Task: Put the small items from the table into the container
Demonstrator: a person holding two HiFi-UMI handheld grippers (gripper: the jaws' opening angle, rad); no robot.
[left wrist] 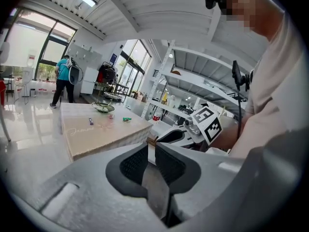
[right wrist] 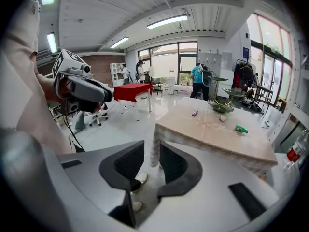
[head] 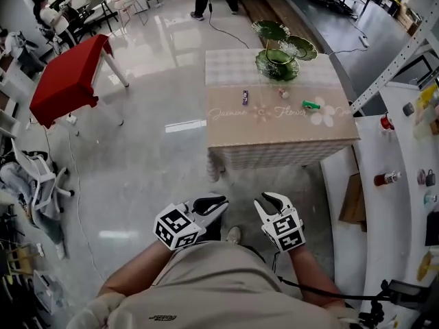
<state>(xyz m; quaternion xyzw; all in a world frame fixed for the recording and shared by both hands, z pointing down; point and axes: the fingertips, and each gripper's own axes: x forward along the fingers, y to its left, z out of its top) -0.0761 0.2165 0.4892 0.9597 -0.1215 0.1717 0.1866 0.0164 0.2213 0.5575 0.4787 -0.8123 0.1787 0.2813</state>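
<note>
The beige-clothed table [head: 281,136] stands ahead across the floor, well beyond both grippers. On it lie a purple item [head: 245,97], a small pale ball [head: 283,93] and a green item [head: 311,105]. Behind them stands the tiered green glass dish [head: 281,55]. My left gripper [head: 218,206] and right gripper [head: 271,199] are held low in front of the body, both with nothing between the pads. The left gripper [left wrist: 151,151] shows only a narrow gap. The right gripper [right wrist: 151,153] stands wider open. The same items show far off: the purple one [right wrist: 194,113] and the green one [right wrist: 241,128].
A red table [head: 68,81] stands at the left, with white chairs [head: 34,177] along that side. A white counter [head: 405,204] carrying bottles runs down the right, with a cardboard box [head: 353,201] beside it. A person [right wrist: 197,81] stands beyond the table. A cable [head: 223,29] crosses the floor.
</note>
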